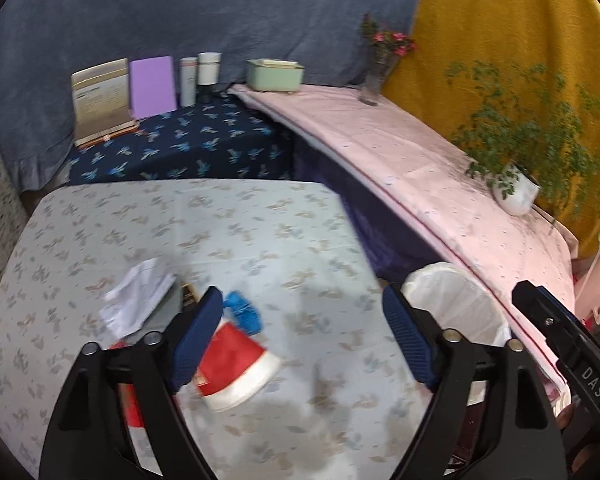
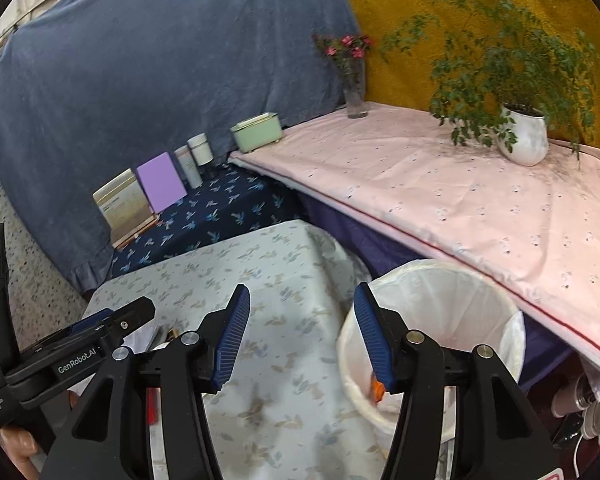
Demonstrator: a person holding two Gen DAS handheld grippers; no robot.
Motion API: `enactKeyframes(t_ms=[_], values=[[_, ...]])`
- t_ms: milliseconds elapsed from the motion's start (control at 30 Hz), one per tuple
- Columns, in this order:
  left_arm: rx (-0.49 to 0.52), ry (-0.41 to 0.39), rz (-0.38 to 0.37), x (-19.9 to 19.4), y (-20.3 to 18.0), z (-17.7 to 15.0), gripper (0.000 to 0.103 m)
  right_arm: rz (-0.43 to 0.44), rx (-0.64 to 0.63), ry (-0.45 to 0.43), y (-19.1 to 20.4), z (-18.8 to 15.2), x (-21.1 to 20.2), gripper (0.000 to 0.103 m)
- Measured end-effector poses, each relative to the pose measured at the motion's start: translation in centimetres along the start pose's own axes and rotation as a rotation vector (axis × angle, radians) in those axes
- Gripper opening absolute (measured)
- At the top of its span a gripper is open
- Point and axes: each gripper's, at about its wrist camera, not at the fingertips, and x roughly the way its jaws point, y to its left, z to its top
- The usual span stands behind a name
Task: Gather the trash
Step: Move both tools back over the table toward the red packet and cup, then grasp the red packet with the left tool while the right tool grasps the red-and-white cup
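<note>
**Both claws spread over the table, trash lying by the left one**

The left gripper [image 1: 302,320] hangs over the near part of the table [image 1: 260,224] with its jaws spread wide and nothing between them. Just under its left finger lies a red and white paper cup [image 1: 236,372] on its side, with a blue crumpled scrap [image 1: 244,312] touching its far end. A white tissue [image 1: 138,300] lies a little further left, half over a dark flat thing I cannot make out.

The right gripper [image 2: 300,336] is also spread and empty, hovering over the table's right edge. Just beside that edge stands a bin [image 2: 452,312] lined with a white bag, something orange [image 2: 377,390] at its bottom.

Beyond the bin runs a pink-covered bench [image 2: 440,192] with a potted plant [image 2: 524,136], a vase of flowers [image 2: 354,80] and a green box [image 2: 257,131].
</note>
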Motion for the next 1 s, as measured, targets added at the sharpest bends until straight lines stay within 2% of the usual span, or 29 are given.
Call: enactKeyframes(t_ms=[300,467,767,1000], values=[[-0.070,0.034,0.135,0.1,7.5,-3.3,0.087,0.058,-0.045,0.082,5.0,-3.3,2.6,0.056],[-0.106,0.085,0.176,0.7,10.6,-5.9,0.088,0.083,-0.073,0.134,7.6,-5.9,4.2,0.056],[-0.109,0.168,0.215,2.6,13.0,-9.5,0.088,0.117,-0.083,0.250,10.1,-11.0,7.2,0.056],[-0.114,0.206,0.221,3.6,14.2,-11.1,0.084,0.131,-0.090,0.306,11.5,-13.4,8.8,0.056]])
